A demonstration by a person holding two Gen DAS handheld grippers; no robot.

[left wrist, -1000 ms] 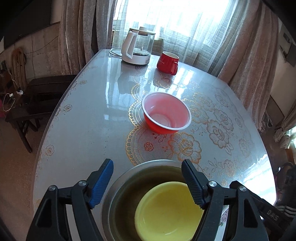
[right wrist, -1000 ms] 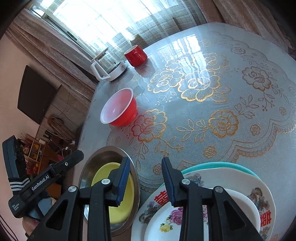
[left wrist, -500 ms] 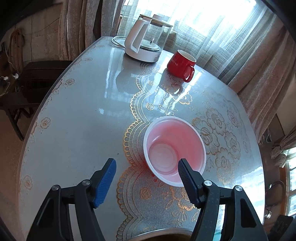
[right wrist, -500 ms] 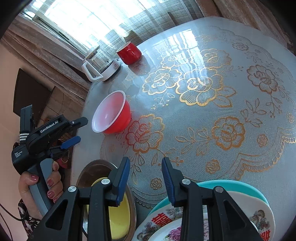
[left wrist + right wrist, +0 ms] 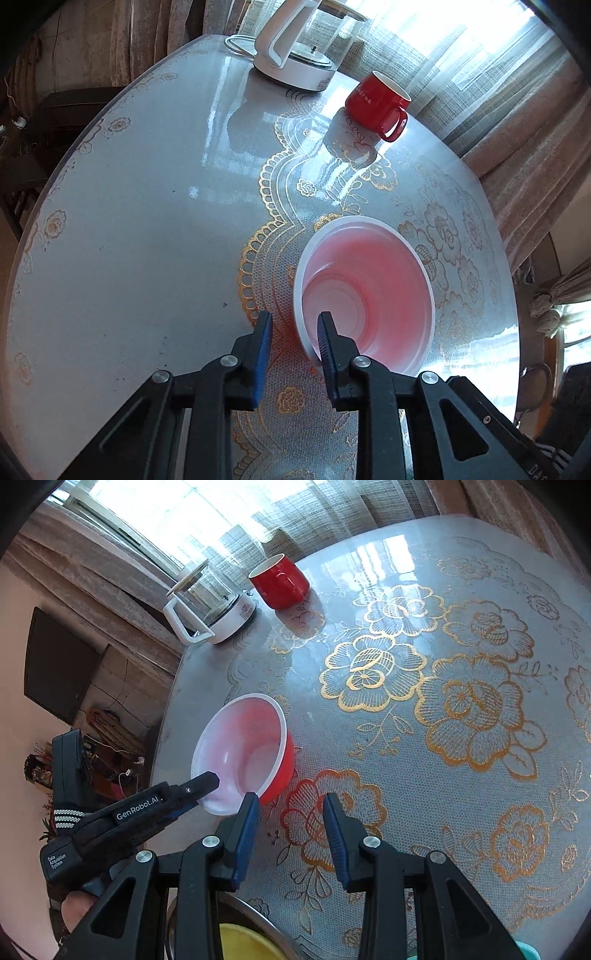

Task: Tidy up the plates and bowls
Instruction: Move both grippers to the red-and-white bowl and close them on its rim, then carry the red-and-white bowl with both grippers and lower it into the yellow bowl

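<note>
While the right gripper (image 5: 290,814) hangs spread near the mug (image 5: 279,580), the left gripper (image 5: 293,334) straddles, unclosed, the bowl (image 5: 364,291)'s thin rim, likely light, slick plastic.

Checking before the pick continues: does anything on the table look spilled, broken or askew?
Nothing stands out. The red bowl sits upright and empty, its rim between the left gripper fingers; the red mug and kettle stand upright.

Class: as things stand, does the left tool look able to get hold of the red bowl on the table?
Probably yes. The left tool already straddles the near rim of the red bowl, one finger inside, one outside, with a gap still between them. Nothing stands in the way; the red mug and kettle sit far behind.
</note>
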